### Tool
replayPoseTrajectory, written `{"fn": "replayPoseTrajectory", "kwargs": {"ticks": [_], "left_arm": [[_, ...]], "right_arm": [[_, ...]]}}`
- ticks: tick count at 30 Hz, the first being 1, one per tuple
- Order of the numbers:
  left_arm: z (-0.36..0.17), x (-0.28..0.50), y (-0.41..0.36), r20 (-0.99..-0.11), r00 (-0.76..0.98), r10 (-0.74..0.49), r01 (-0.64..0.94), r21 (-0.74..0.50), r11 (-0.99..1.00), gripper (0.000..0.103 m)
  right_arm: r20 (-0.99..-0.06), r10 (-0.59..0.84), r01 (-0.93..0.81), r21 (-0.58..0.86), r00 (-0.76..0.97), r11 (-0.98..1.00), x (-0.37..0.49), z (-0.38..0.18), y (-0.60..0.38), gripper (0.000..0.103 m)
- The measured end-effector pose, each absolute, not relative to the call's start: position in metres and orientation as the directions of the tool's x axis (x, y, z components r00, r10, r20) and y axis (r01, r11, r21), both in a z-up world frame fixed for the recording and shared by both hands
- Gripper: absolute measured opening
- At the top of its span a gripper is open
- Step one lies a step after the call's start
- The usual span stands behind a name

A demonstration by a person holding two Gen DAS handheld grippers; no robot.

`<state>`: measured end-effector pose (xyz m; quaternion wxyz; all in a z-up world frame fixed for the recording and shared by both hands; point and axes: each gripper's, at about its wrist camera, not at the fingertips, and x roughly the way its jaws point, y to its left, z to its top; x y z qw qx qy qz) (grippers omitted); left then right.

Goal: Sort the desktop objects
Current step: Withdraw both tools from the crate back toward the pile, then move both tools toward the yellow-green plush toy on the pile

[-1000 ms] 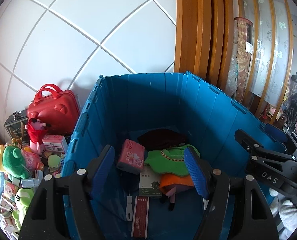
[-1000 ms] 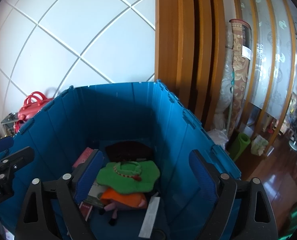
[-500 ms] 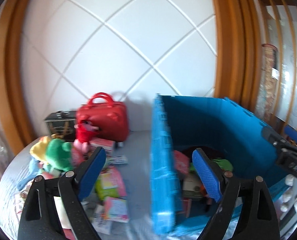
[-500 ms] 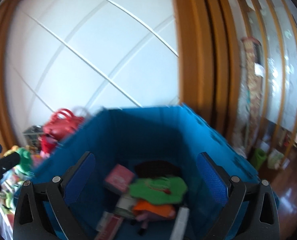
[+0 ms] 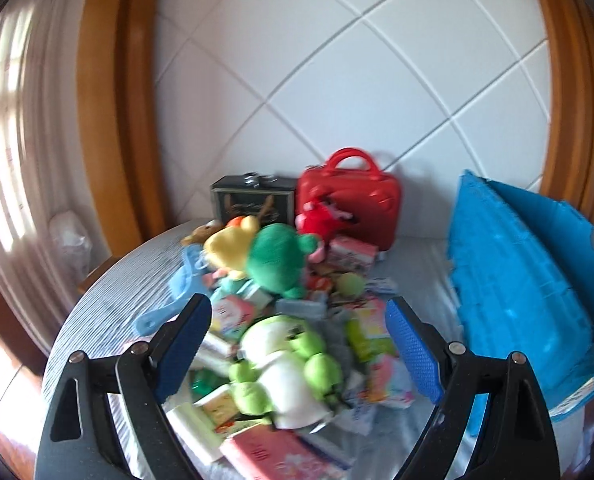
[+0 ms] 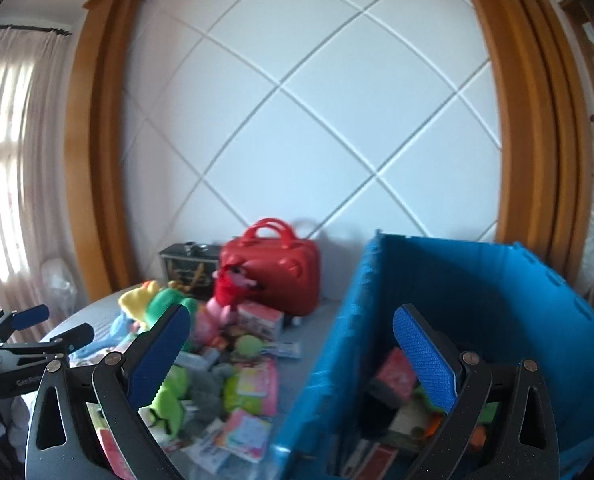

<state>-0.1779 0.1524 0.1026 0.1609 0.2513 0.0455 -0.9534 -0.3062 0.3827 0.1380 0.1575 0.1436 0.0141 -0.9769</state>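
Observation:
My left gripper (image 5: 299, 348) is open with nothing between its blue pads (image 5: 185, 344). It hangs above a pile of toys and packets on the round table (image 5: 109, 300), straight over a light green and white frog plush (image 5: 285, 364). A dark green plush (image 5: 277, 256), a yellow plush (image 5: 229, 248) and pink packets (image 5: 377, 324) lie around the frog. My right gripper (image 6: 291, 356) is open and empty too, straddling the left wall of the blue bin (image 6: 477, 280). Inside the bin lie a pink packet (image 6: 393, 372) and other sorted items. The left gripper (image 6: 55, 326) shows at the far left of the right wrist view.
A red carry case (image 5: 349, 200) and a black box (image 5: 253, 200) stand at the back by the white panelled wall. The blue bin (image 5: 517, 280) takes up the table's right side. A blue comb (image 5: 177, 288) lies at the left of the pile. Curtains hang on the far left.
Both views have swung left, from looking into the blue bin to the toy pile on the table. The left gripper's jaws have spread wider, and both grippers are still empty.

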Motion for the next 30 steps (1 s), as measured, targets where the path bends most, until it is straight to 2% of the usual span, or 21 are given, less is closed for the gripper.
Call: {"fn": "replayPoseTrajectory", "kwargs": {"ticks": [8, 14, 26, 30], "left_arm": [[0.078, -0.166, 0.082, -0.559, -0.735, -0.383, 0.478, -0.027, -0.878, 0.089], [0.069, -0.177, 0.048, -0.582, -0.713, -0.391, 0.489, -0.013, -0.872, 0.089], [0.047, -0.289, -0.043, -0.645, -0.723, -0.245, 0.292, 0.036, -0.956, 0.089], [0.027, -0.334, -0.059, -0.685, -0.705, -0.184, 0.218, 0.037, -0.975, 0.089]], "right_arm": [[-0.357, -0.406, 0.420, 0.042, -0.841, -0.907, -0.321, 0.119, 0.333, 0.103], [-0.411, -0.441, 0.462, 0.053, -0.798, -0.885, -0.350, 0.104, 0.296, 0.103], [-0.578, -0.436, 0.396, 0.203, -0.690, -0.896, -0.442, 0.070, 0.186, 0.103], [-0.594, -0.421, 0.344, 0.246, -0.685, -0.906, -0.476, 0.053, 0.166, 0.103]]}}
